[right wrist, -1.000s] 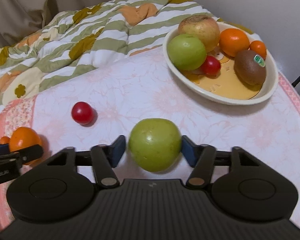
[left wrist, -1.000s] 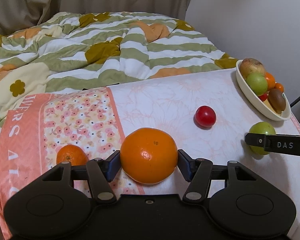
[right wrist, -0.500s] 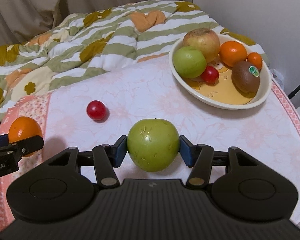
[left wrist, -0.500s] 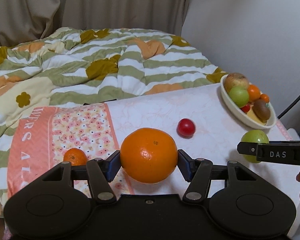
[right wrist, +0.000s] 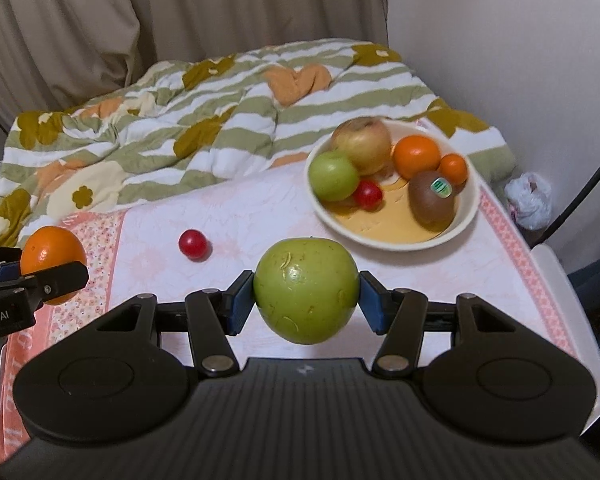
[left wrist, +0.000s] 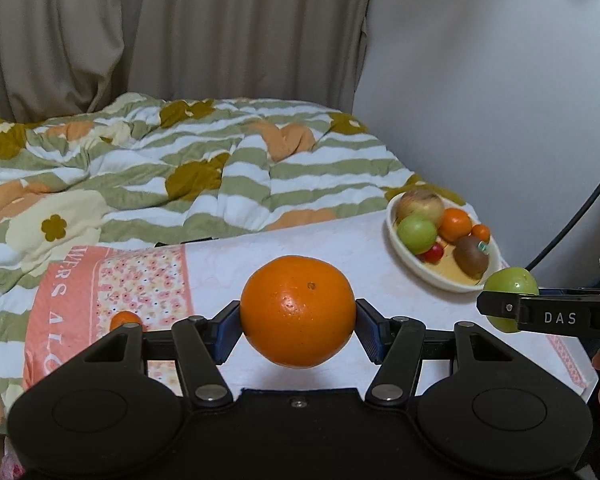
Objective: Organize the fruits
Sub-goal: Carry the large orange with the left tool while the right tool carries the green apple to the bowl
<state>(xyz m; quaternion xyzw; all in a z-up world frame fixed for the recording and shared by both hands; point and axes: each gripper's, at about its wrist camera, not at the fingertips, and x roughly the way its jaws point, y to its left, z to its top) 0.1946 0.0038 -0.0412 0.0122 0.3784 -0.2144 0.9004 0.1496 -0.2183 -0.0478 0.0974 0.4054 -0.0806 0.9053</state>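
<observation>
Fruits are partly sorted: the bowl [left wrist: 414,264], at the right of the left wrist view, already holds an apple [left wrist: 419,205], a green apple [left wrist: 417,234], an orange [left wrist: 455,224], a small tangerine [left wrist: 481,233], a cherry tomato [left wrist: 433,253] and a kiwi [left wrist: 471,254]. In the centre of this view the left gripper [left wrist: 298,322] is closed on a large orange [left wrist: 298,311], lifted above the tabletop [left wrist: 220,268]. One small mandarin [left wrist: 125,319] lies at the lower left on the flowered cloth.

In the right wrist view, the right gripper [right wrist: 306,301] clamps a green apple [right wrist: 306,290] at the centre, also lifted, with the bowl [right wrist: 466,216] at the upper right. A loose cherry tomato [right wrist: 194,244] rests on the tabletop [right wrist: 260,216], left of centre.

I judge that four fruits are left: the two carried ones, not yet in the bowl, then the tomato and the mandarin.
</observation>
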